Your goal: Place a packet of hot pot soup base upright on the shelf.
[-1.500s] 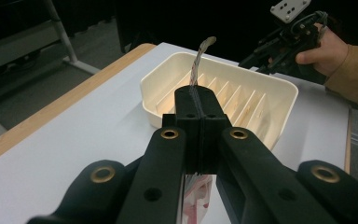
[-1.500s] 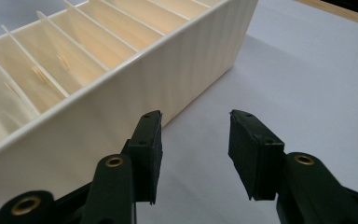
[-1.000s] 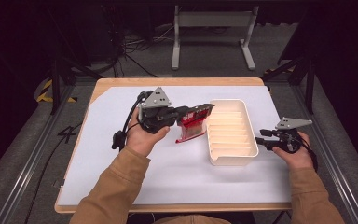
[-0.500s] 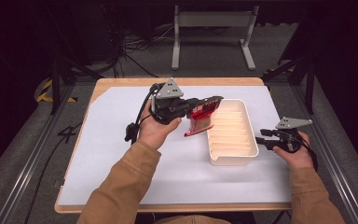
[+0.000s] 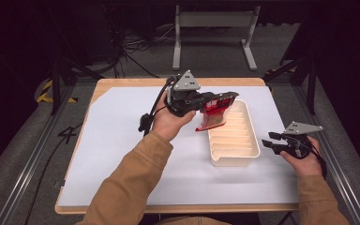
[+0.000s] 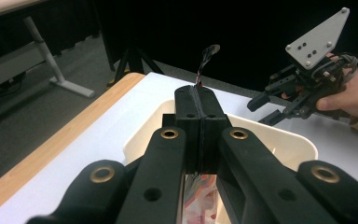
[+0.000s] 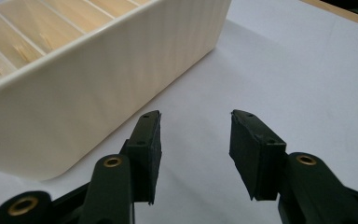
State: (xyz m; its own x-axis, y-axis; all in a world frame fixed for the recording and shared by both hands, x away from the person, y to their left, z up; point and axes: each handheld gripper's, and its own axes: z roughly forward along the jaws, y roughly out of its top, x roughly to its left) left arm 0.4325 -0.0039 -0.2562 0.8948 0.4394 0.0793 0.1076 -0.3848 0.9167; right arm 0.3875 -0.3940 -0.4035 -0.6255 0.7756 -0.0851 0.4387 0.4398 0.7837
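**Left gripper holds a red packet over the tray; right gripper waits with jaws apart**

We see the left gripper [image 5: 225, 99] raised above the white paper-covered table [image 5: 122, 140], the person's left hand [image 5: 168, 123] wrapped around its body and the tan-sleeved forearm reaching in from the bottom of the high view. Its jaws are pressed together on the top edge of a red, glossy flat packet [image 5: 212, 115], which hangs down just over the near-left rim of the cream-coloured plastic tray with ribbed dividers [image 5: 234, 157]. In the left gripper view the two black jaws meet with no gap, a thin strip of the packet sticking up past their tips — the packet's lower part shows below them, over the tray.

The right gripper [image 5: 269, 140] sits low beside the tray's right wall, held in the right hand [image 5: 302, 157] near the table's right edge. Its jaws stand clearly apart, nothing between them; in the right gripper view they point along the tray's outer wall, close to it but not touching — bare white table lies between the pads [image 7: 147, 144].
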